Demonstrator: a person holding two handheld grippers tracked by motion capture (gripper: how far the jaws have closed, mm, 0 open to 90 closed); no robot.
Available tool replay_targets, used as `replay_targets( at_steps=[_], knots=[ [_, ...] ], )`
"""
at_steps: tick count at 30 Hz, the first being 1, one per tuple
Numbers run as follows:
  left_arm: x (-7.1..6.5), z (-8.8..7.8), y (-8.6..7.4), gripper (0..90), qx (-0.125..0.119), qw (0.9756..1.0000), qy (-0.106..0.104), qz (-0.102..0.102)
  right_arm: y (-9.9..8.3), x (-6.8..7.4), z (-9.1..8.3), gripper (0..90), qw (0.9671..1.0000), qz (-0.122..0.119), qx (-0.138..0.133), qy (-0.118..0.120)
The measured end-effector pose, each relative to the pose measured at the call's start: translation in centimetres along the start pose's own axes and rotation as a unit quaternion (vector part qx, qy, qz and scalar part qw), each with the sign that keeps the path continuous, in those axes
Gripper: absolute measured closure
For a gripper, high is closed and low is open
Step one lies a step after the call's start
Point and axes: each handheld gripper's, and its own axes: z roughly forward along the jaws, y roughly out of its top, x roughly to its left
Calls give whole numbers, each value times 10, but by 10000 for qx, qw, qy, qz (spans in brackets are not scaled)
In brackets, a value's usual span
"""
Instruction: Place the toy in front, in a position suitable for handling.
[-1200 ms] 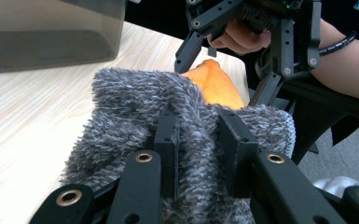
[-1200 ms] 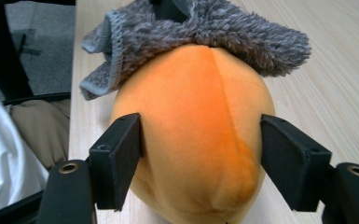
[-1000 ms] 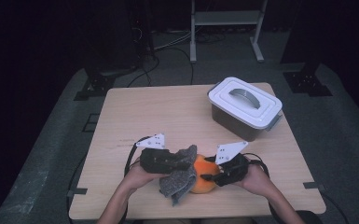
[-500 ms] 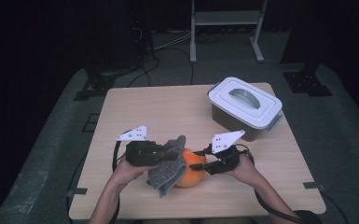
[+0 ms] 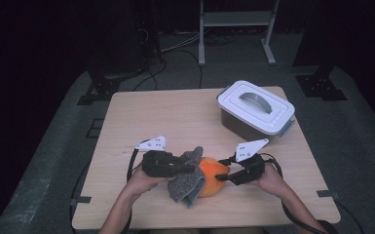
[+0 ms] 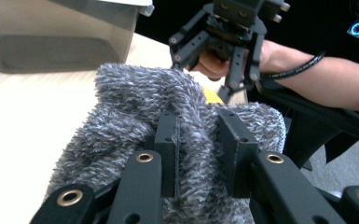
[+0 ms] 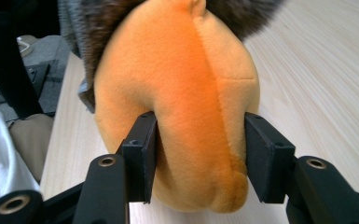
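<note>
Plush toy (image 5: 213, 176), orange-bodied with a shaggy grey fur part (image 5: 187, 181), lying near the front edge of the wooden bench (image 5: 175, 117) between the two claws. Left claw (image 5: 187, 167) is closed tight on a fold of the grey fur; in the left gripper view the fur (image 6: 140, 107) bunches up between its two black jaws. Right claw (image 5: 222, 176) straddles the orange body (image 7: 182, 88): its jaws have just been opening, and in the right gripper view the left pad touches the plush while the right pad stands just clear of it, so no firm grip is evident. White-lidded storage box (image 5: 255, 107), with a grey handle on the lid, stands closed at the far right of the bench, well apart from the toy.
</note>
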Motion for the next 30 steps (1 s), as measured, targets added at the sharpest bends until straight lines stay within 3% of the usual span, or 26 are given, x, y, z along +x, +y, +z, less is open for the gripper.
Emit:
replay_targets(
  at_steps=[4, 7, 12, 16, 18, 22, 30],
  knots=[
    [1, 4, 0, 715, -9, 10000, 15, -41, 0, 0, -3, 387, 9997, 228, 61, -82],
    [2, 5, -1, 715, -56, 10000, 41, -71, 3, 6, -7, 281, 9996, 267, 22, -21],
    [-1, 11, 1, 715, -5, 10000, -23, -25, 15, 21, -4, 252, 9996, -12, 129, -269],
    [-2, 13, 1, 713, -1, 10000, -84, -38, 24, 25, 1, 255, 9994, -133, 46, -305],
    [-2, 13, 2, 713, 44, 10000, -42, 10, 27, 25, 5, 314, 9991, -249, 115, -333],
    [0, 11, 1, 714, 50, 10000, -5, -4, 23, 21, 4, 408, 9992, -271, 80, -270],
    [5, 12, -6, 712, 185, 9998, 46, -91, 11, 19, -4, 433, 9992, -336, 53, -231]
  ],
)
